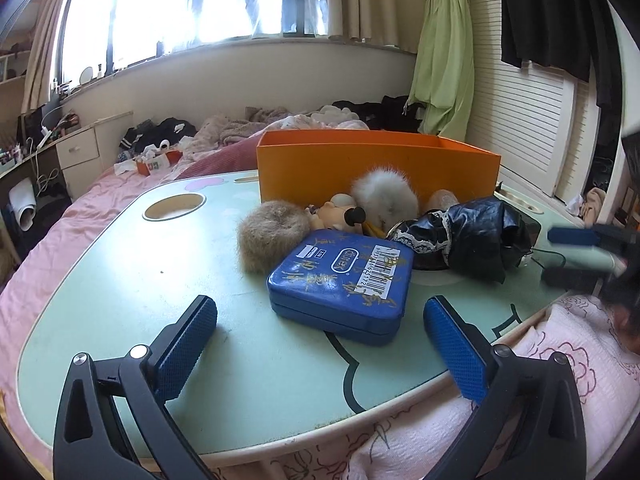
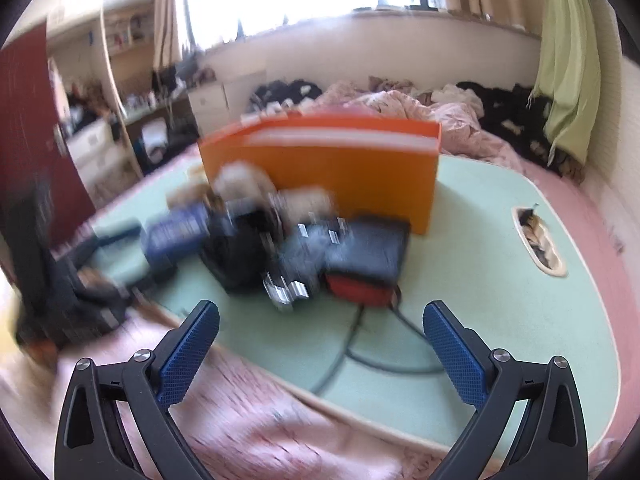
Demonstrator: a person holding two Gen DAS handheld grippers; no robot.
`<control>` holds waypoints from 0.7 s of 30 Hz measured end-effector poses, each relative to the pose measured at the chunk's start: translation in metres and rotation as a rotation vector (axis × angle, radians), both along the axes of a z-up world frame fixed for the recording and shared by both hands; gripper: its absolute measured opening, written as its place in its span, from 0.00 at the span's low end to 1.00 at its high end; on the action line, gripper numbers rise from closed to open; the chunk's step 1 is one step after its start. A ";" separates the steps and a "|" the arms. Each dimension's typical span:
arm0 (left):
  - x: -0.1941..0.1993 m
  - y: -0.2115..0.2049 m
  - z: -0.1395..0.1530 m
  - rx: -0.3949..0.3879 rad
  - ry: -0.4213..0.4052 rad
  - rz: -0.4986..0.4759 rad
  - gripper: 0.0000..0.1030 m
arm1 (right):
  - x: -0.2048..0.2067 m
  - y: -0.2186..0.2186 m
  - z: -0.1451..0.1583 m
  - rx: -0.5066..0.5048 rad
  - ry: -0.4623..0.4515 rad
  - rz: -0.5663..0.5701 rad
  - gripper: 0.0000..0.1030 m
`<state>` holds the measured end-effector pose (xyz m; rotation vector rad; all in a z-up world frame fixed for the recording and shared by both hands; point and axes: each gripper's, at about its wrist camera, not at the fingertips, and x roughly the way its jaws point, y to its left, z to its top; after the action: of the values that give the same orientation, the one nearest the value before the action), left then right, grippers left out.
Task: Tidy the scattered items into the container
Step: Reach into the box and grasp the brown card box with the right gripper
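- Left wrist: left tool (image 1: 320, 340) spread wide, empty, short of flat blue tin (image 1: 340, 284) on mint-green desk (image 1: 140, 280); orange box (image 1: 376, 170) behind. Barely fits, could skid away.
- Right wrist: right tool (image 2: 322, 340) released, empty; blurry pile, loose black cable (image 2: 360, 356) could snag.

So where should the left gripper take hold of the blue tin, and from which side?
Probably across its two long side edges, coming in low from the near side. The blue tin lies flat on the green table, shallow and rounded, with a near corner toward the left gripper, whose open jaws already stand wider than it. Its top is too broad and flat to pinch.
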<state>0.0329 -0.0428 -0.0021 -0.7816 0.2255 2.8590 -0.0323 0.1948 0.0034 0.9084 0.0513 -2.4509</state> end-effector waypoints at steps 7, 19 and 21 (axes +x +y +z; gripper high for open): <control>0.001 0.000 -0.001 0.003 0.006 -0.004 1.00 | -0.034 -0.041 0.076 0.054 0.134 -0.019 1.00; 0.001 0.000 -0.001 0.006 0.009 -0.006 1.00 | -0.149 -0.103 0.056 0.147 -0.142 -0.090 0.95; 0.001 0.000 -0.001 0.006 0.009 -0.007 1.00 | -0.150 -0.107 0.047 0.168 -0.156 -0.083 0.95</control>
<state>0.0343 -0.0431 -0.0031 -0.7653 0.2199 2.8562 -0.1821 0.0878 0.0504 1.1949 0.1698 -2.4708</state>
